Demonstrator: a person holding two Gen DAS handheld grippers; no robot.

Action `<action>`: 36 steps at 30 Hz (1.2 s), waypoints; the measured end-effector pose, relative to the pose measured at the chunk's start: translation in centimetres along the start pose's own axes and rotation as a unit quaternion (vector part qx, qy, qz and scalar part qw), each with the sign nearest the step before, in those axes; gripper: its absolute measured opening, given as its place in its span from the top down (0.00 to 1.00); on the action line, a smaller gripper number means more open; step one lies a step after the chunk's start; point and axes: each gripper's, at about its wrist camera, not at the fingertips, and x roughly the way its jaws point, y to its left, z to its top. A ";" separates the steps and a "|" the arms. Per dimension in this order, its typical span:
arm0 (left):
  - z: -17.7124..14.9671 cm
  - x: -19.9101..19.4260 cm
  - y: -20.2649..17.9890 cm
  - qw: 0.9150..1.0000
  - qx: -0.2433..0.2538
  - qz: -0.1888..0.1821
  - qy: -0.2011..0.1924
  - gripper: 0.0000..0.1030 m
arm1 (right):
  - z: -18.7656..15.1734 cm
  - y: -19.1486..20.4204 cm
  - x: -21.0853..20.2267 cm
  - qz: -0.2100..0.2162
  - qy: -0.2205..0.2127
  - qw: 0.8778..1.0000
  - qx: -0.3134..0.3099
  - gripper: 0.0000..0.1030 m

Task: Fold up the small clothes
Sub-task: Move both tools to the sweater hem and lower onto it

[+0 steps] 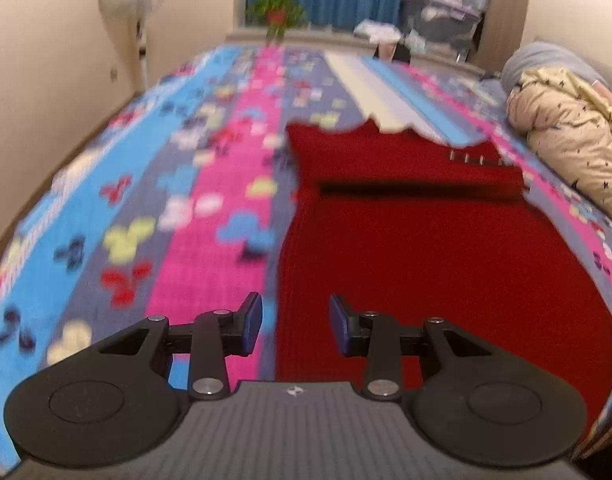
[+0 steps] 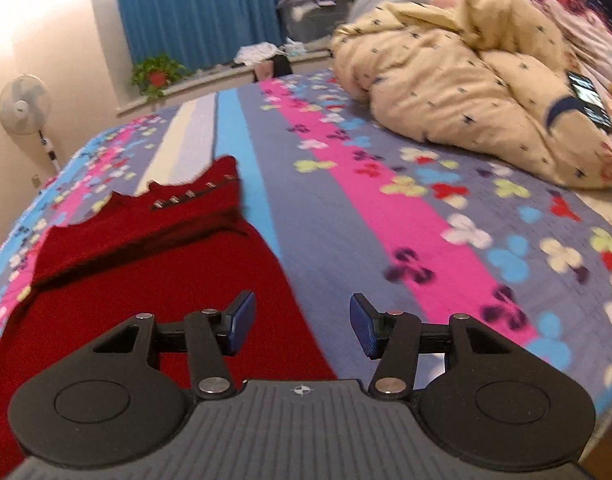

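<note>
A small red knitted garment [image 1: 417,248] lies flat on the patterned bedspread [image 1: 210,184], with a scalloped far edge and a row of small metal studs [image 1: 479,159]. A fold line crosses it. My left gripper [image 1: 296,322] is open and empty, above the garment's near left edge. In the right wrist view the garment [image 2: 154,264] lies to the left. My right gripper [image 2: 302,326] is open and empty, above its near right edge, over the bedspread [image 2: 385,208].
A bundled beige quilt with dark stars [image 2: 465,92] lies at the bed's far right, also in the left wrist view [image 1: 569,132]. A standing fan [image 1: 132,4], a potted plant [image 2: 158,74] and storage boxes [image 2: 313,12] stand beyond the bed.
</note>
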 end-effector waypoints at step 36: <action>-5.0 3.4 -1.8 0.990 0.042 -0.012 0.138 0.89 | -5.5 0.2 6.7 0.052 0.199 0.977 -0.060 0.84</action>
